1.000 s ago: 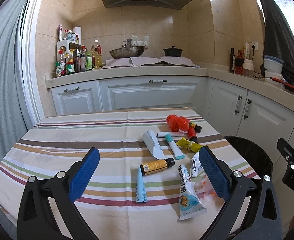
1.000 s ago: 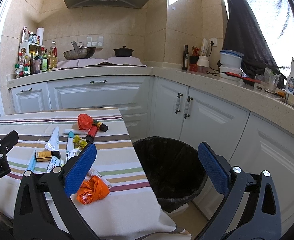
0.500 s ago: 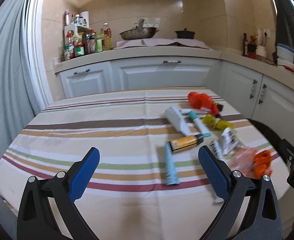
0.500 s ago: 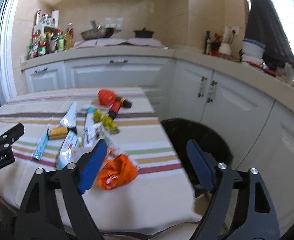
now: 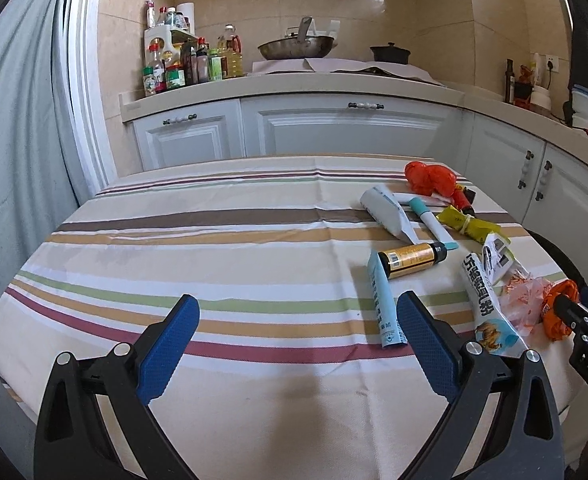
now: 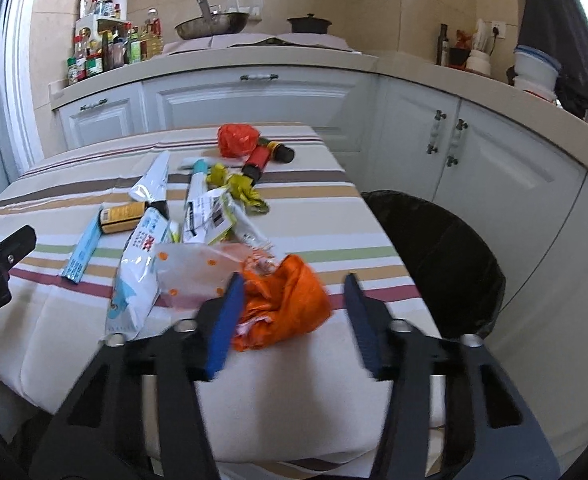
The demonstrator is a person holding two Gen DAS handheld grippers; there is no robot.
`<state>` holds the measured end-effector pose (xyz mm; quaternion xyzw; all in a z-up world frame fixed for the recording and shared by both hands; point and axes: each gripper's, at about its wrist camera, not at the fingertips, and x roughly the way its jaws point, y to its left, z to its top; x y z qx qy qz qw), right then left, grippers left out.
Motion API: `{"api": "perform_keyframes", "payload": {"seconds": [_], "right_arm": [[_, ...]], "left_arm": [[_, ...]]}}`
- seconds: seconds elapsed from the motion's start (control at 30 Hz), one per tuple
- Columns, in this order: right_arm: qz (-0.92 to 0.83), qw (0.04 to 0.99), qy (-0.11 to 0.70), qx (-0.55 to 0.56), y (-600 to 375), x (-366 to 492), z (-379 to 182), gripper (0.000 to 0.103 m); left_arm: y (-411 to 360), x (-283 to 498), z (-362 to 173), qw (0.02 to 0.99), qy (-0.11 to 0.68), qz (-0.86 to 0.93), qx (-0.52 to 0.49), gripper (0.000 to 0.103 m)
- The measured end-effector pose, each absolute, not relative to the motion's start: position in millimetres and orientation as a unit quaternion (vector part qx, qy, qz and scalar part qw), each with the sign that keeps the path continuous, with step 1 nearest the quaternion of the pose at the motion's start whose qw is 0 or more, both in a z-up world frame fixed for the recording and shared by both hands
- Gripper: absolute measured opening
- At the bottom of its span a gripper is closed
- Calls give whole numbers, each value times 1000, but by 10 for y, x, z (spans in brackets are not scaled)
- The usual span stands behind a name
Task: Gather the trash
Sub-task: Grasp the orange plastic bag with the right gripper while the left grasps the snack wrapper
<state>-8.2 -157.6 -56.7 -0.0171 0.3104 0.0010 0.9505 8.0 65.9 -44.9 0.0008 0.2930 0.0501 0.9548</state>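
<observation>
Trash lies on the striped tablecloth (image 5: 214, 248): an orange crumpled bag (image 6: 290, 300), a clear spotted wrapper (image 6: 190, 272), a white snack pouch (image 6: 138, 272), a blue tube (image 5: 383, 304), a yellow bottle (image 5: 411, 260), a white tube (image 5: 385, 210), a yellow wrapper (image 5: 467, 224) and a red bag (image 5: 429, 176). My right gripper (image 6: 292, 316) is open, its jaws on either side of the orange bag, not closed on it. My left gripper (image 5: 297, 348) is open and empty above the table's near edge, left of the trash.
A black-lined trash bin (image 6: 437, 256) stands on the floor right of the table. White cabinets (image 5: 333, 128) and a counter with bottles (image 5: 182, 68), a wok (image 5: 295, 46) and a pot (image 5: 389, 54) run behind and to the right.
Both grippers have moved down and toward the table. The right gripper has swung left from the bin and narrowed, and its jaws now straddle the orange bag.
</observation>
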Motion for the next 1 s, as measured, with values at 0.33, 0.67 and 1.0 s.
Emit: {"api": "perform_keyframes", "payload": {"seconds": [0.33, 0.67, 1.0], "right_arm": [[3, 953, 301, -14, -1600, -168, -505, 34], [-20, 961, 274, -9, -1816, -293, -361, 34], [-38, 962, 271, 16, -2119, -384, -406, 34]], "left_arm": [[564, 50, -417, 956, 291, 33, 3, 96], [198, 22, -332, 959, 282, -14, 10, 96], [-245, 70, -508, 951, 304, -45, 33, 95]]}}
